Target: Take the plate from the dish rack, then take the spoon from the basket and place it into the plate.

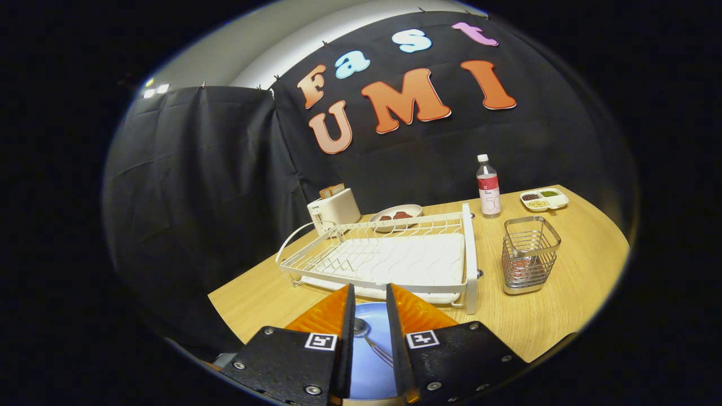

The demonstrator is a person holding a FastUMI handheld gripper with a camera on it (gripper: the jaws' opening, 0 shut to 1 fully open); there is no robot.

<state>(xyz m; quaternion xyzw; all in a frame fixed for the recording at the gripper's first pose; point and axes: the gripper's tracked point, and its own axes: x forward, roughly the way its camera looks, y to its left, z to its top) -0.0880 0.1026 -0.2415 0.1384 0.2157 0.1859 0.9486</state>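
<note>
A blue plate (369,361) lies on the wooden table just in front of the white dish rack (383,259). A metal spoon (369,338) rests in the plate, its bowl toward the rack. My gripper (369,288) hovers above the plate, open by a narrow gap, and the spoon and plate show through that gap. Neither orange finger (327,313) touches the spoon. The rack's slots hold no dishes. The wire basket (529,255) stands to the right of the rack, beyond the fingers.
Behind the rack stand a white toaster (334,210) and a small plate with food (397,215). A bottle (488,187) and a divided white tray (544,199) sit at the far right. The table's edge (237,316) runs close on the left of the fingers.
</note>
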